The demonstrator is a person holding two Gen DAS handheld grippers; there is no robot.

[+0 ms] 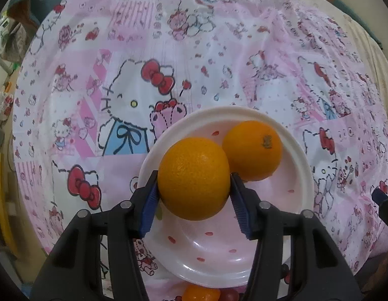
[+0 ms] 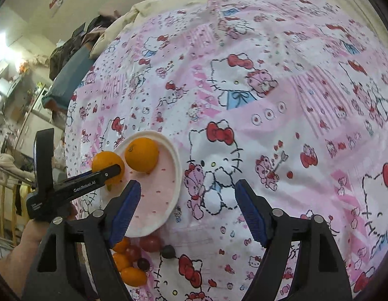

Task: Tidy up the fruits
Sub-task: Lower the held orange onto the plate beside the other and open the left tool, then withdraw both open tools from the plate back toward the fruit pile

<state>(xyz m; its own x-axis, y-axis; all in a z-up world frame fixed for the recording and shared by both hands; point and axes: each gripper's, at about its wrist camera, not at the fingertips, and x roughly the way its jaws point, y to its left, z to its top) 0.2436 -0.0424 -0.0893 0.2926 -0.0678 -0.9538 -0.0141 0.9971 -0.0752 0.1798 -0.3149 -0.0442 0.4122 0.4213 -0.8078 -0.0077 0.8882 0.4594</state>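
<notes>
Left tongs (image 1: 194, 188) are clamping an orange (image 1: 194, 178) at its widest part over the plate (image 1: 304, 175), firm but slippery imo; right tongs (image 2: 187, 210) are hanging released w/ nothing in them.

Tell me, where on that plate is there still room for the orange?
The plate's near half, below the resting orange, is bare. The far side is crowded. Past the near rim lies a pile of small fruits; to its right, open cloth.

This is a lived-in home, most likely a bedroom. A pink Hello Kitty bedsheet (image 2: 269, 100) covers a bed, with a cream quilt (image 2: 148, 7) bunched at its far end. Far left of the right claw (image 2: 187, 209), clothes (image 2: 68, 42) lie heaped beside cluttered shelves (image 2: 15, 95) and a wooden rail (image 2: 3, 200).
</notes>
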